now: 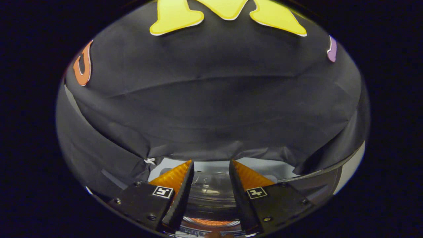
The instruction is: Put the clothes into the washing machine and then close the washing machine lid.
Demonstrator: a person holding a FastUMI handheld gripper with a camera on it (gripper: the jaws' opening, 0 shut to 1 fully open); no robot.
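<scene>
My gripper [211, 162] is open, its two fingers spread apart with nothing held between them. Under and between the fingers lies the washing machine's transparent lid [210, 193], curved and shiny, set in a pale top panel [274, 167]. Through the lid, near the base of the fingers, something orange [210, 222] shows inside the drum; it may be clothing, but it is too small to tell. The lid looks down, flat on the machine.
The booth's black cloth wall [211, 99] hangs close behind the machine and drapes down to its far edge. A pale strip [350, 172] shows at the right past the cloth.
</scene>
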